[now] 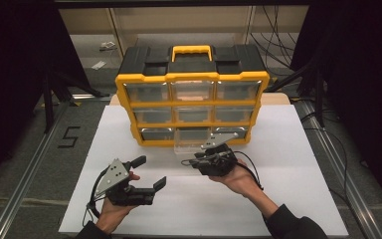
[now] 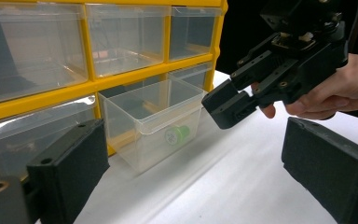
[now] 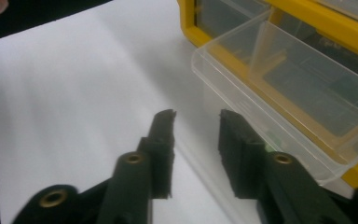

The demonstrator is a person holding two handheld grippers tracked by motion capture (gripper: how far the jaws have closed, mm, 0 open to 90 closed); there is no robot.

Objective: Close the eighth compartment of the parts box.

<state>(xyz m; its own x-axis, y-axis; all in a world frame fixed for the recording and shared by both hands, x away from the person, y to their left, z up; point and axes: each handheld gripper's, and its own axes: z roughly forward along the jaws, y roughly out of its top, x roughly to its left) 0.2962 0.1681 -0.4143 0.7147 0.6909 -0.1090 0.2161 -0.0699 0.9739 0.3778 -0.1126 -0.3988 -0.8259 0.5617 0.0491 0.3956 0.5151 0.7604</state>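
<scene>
A yellow and black drawer organizer (image 1: 191,94) stands at the back of the white table sheet (image 1: 278,199). Its bottom middle clear drawer (image 1: 191,144) (image 2: 154,121) (image 3: 284,88) is pulled out, and a small green item (image 2: 177,135) lies inside. My right gripper (image 1: 193,159) (image 2: 228,107) (image 3: 196,126) hovers just in front of that drawer, to one side of its front corner. Its jaws stand a narrow gap apart with nothing between them. My left gripper (image 1: 150,172) (image 2: 196,163) is held lower left on the sheet, wide open and empty, pointing toward the drawer.
The organizer's other clear drawers (image 2: 126,42) are pushed in. A metal rail (image 1: 25,179) and a "5" mark (image 1: 68,136) lie left of the sheet. Cables (image 1: 278,45) hang behind the organizer at the right. The sheet's near half is free room.
</scene>
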